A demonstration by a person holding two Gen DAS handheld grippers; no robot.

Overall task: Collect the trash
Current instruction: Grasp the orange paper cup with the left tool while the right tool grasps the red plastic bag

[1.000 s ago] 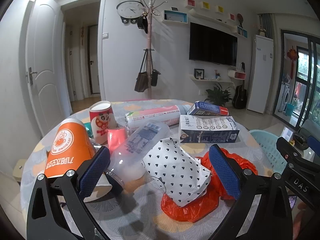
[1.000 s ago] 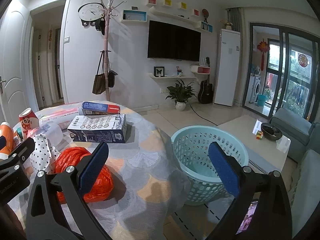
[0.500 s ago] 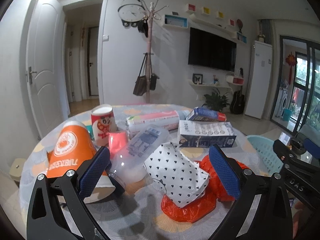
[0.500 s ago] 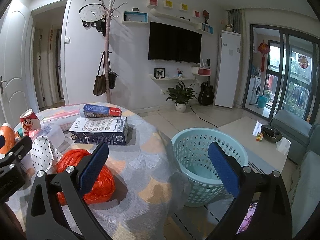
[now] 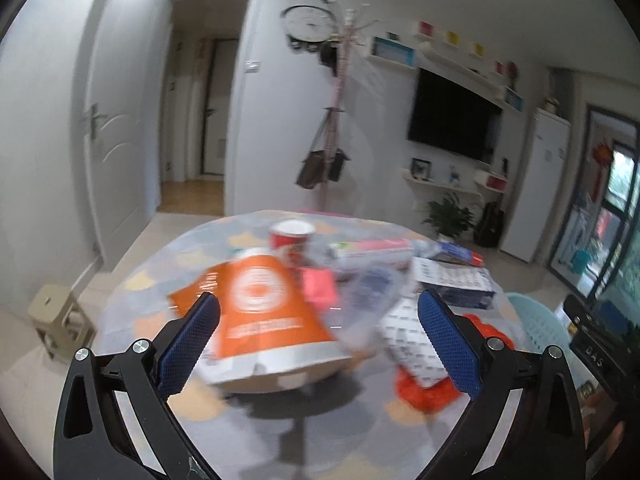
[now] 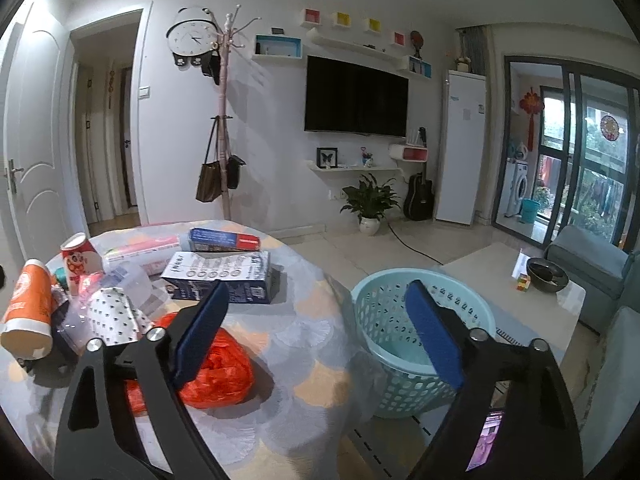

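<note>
Beside table (image 6: 304, 344) edge, basket (image 6: 384, 304) clear; right gripper (image 6: 316, 332) closing, empty; left gripper (image 5: 318, 340) released

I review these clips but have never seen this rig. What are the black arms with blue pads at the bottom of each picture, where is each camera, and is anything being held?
A person holds a two-finger gripper in each hand, each with a camera looking along its fingers. The left gripper stands open in a blurred view, facing an orange paper cup lying on the round table. The right gripper holds nothing, and its jaws are closing. Also on the table: cartons, a red plastic bag and a dotted wrapper. A teal basket stands on the floor beside the table.
</note>
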